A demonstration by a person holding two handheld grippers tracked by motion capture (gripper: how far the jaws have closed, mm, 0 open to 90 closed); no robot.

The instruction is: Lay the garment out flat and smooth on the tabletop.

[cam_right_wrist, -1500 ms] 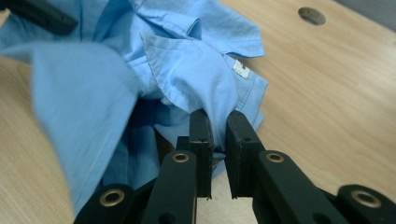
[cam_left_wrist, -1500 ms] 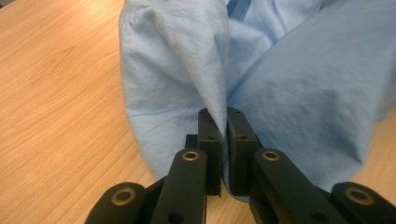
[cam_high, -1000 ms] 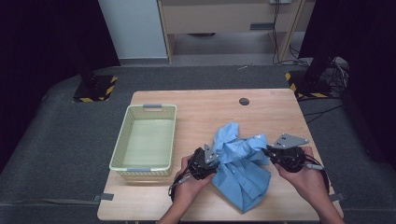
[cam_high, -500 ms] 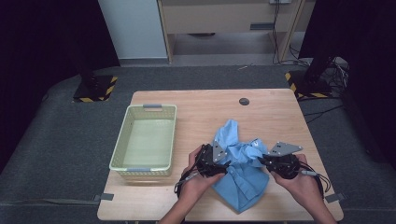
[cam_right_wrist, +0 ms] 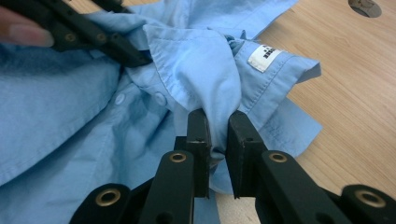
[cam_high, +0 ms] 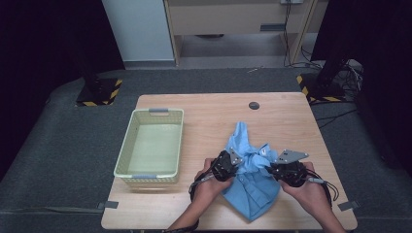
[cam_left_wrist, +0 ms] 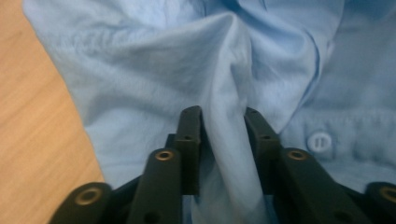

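A crumpled light blue shirt (cam_high: 252,191) lies on the wooden table (cam_high: 204,121), right of centre near the front edge. My left gripper (cam_high: 237,167) is at the shirt's left side, shut on a raised fold of the cloth (cam_left_wrist: 229,84). In the left gripper view, its jaws (cam_left_wrist: 223,114) squeeze that ridge, with a white button (cam_left_wrist: 320,140) to the right. My right gripper (cam_high: 273,171) is at the shirt's right side, shut (cam_right_wrist: 218,116) on a fold near the collar, just below the white label (cam_right_wrist: 264,57). The left gripper (cam_right_wrist: 93,37) shows at the upper left of the right gripper view.
A pale green plastic basket (cam_high: 127,154) stands empty on the left half of the table. A small dark round hole (cam_high: 253,105) sits near the far edge. Bare wood lies behind the shirt and at the right. Dark floor surrounds the table.
Both grippers have moved inward toward each other, the right one also nearer the front edge. The shirt has bunched up higher between them.
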